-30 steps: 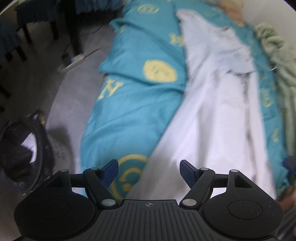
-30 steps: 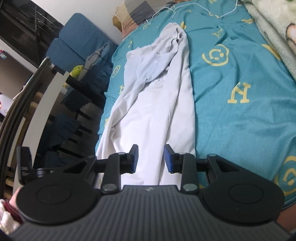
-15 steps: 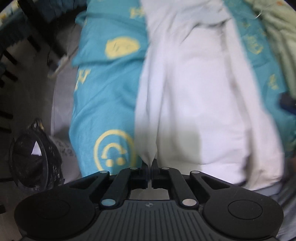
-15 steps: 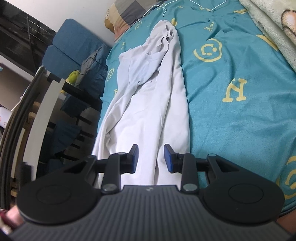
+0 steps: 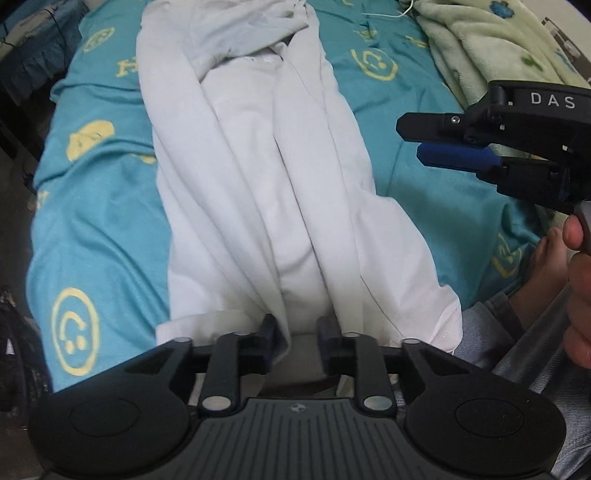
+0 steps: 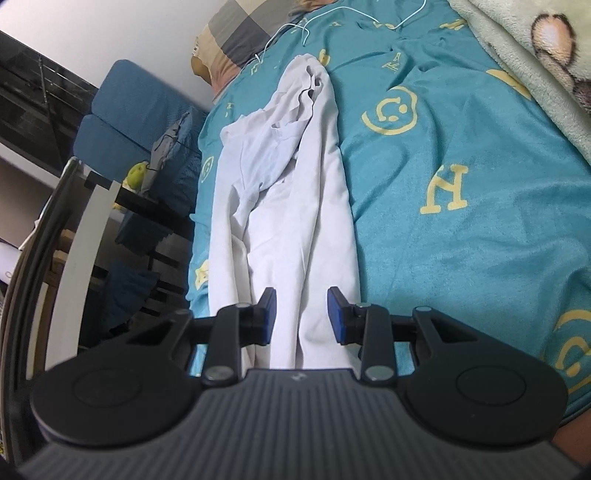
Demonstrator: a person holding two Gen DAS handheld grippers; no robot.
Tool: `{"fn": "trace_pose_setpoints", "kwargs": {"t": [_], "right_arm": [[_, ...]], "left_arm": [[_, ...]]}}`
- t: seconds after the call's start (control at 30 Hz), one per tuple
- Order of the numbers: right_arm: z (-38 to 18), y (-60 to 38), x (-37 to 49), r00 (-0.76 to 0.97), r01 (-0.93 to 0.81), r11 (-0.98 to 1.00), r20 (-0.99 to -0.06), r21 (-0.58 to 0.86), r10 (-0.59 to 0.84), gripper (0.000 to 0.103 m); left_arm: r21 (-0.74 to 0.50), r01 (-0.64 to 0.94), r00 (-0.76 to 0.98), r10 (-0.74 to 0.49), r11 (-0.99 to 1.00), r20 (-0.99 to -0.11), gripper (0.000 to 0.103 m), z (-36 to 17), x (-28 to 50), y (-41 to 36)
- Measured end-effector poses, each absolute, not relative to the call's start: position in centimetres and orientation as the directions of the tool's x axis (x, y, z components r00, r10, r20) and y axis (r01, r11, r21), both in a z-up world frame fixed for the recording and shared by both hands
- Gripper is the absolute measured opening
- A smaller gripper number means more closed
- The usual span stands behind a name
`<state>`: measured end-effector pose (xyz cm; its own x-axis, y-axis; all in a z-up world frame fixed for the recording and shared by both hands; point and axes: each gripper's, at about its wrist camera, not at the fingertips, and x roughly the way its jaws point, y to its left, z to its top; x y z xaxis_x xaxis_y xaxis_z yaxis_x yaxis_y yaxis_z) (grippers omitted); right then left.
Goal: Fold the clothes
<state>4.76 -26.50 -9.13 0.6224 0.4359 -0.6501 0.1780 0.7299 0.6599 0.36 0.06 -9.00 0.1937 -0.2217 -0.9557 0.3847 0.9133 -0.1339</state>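
A white garment [image 5: 273,177] lies lengthwise on the teal bedspread [image 5: 103,206], bunched into long folds, its collar end far from me. My left gripper [image 5: 294,341] is part open at the garment's near hem, with cloth hanging between the fingers. My right gripper [image 6: 302,316] is open just above the same hem end of the garment [image 6: 288,221]. It also shows in the left wrist view [image 5: 458,140], hovering to the right of the cloth.
A pale green fleece blanket [image 5: 491,44] lies along the right side of the bed. A checked pillow [image 6: 243,33] and a white cable [image 6: 332,14] sit at the head. A blue sofa [image 6: 125,122] and a dark table [image 6: 140,206] stand left of the bed.
My left gripper swung right over the garment, shut at its hem half a second ago, and now stands part open there. My right gripper opened a little wider.
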Motion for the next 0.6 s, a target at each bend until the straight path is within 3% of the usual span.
{"fn": "trace_pose_setpoints", "kwargs": {"t": [0.07,0.13,0.3,0.5,0.6], "right_arm": [[-9.2,-26.3,4.8,0.616,0.175,0.738,-0.657,0.652,0.434,0.034],[-9.3,-26.0,4.9,0.609,0.172,0.744,-0.664,0.645,0.434,0.034],[-9.2,-25.2,5.1,0.601,0.150,0.762,-0.670,0.630,0.436,0.034],[-9.2,-24.8,5.0,0.597,0.138,0.776,-0.677,0.616,0.431,0.034],[-9.2,-24.7,5.1,0.595,0.136,0.778,-0.678,0.613,0.431,0.034]], "left_arm": [[-0.181,0.377,0.187,-0.266,0.908,-0.946,0.042,-8.8,0.2,1.1],[-0.238,0.361,0.183,-0.319,0.902,-0.930,0.059,-7.8,0.1,2.5],[-0.316,0.296,0.258,-0.394,0.902,-0.882,0.077,-5.2,0.8,7.1],[-0.193,0.298,0.285,-0.280,0.935,-0.917,0.081,-5.8,3.0,10.1],[-0.132,0.336,0.208,-0.210,0.933,-0.955,0.081,-7.9,3.8,10.1]]}}
